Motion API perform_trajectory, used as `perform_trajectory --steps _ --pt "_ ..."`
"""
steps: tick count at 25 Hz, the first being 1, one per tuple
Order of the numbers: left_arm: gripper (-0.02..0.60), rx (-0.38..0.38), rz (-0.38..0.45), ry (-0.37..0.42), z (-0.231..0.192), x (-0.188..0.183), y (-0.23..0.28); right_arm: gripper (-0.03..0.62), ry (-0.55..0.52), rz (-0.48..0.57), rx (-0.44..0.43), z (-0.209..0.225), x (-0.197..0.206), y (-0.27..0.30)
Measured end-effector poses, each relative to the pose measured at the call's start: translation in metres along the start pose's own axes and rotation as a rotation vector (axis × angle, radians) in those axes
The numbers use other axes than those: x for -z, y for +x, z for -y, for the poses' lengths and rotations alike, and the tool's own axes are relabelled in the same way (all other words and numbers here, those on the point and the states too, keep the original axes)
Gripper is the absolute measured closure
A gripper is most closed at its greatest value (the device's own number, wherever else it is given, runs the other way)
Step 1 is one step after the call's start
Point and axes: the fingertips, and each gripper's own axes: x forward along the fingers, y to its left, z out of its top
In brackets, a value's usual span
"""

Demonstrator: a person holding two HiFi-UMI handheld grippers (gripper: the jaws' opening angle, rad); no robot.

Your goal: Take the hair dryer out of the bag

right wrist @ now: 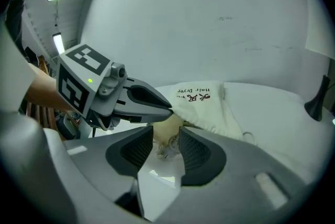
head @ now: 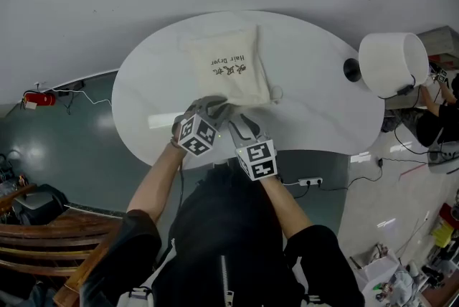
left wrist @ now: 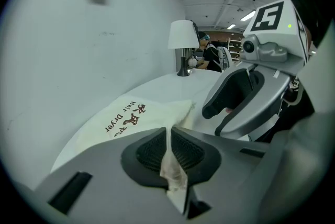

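The hair dryer was hidden, presumably inside the bag, which lay on the table lengthwise, mouth toward the person. The left gripper pinched the mouth's cloth. Just beside it, the right gripper had its jaws apart around the opening.

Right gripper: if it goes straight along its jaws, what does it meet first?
Probably the near end of the bag, bunched just ahead of the open jaws of the right gripper. The left gripper holds that edge beside it.
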Motion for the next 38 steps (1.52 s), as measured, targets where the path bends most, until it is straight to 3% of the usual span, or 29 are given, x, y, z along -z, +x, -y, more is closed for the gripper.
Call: perform_trajectory --steps 10,23,29,33,38 --pt "0.546 -0.006 0.007 -0.038 -0.002 -0.004 -0.003 0.387 -0.045 -0.079 0.010 0.010 0.008 0.043" --pt "0.546 0.017 0.022 -0.098 -0.009 -0.010 -0.011 0.363 -0.075 -0.052 0.065 0.019 0.002 0.068" --pt "0.546 0.021 0.028 -0.113 -0.012 -0.010 -0.015 0.361 -0.082 -0.052 0.109 0.023 0.003 0.074" --pt "0.546 0.024 0.025 -0.117 -0.013 -0.009 -0.015 0.359 -0.112 -0.036 0.185 0.033 0.003 0.073" --pt "0.546 0.025 0.022 -0.123 -0.014 -0.009 -0.016 0.319 -0.095 -0.056 0.214 0.043 0.008 0.078"
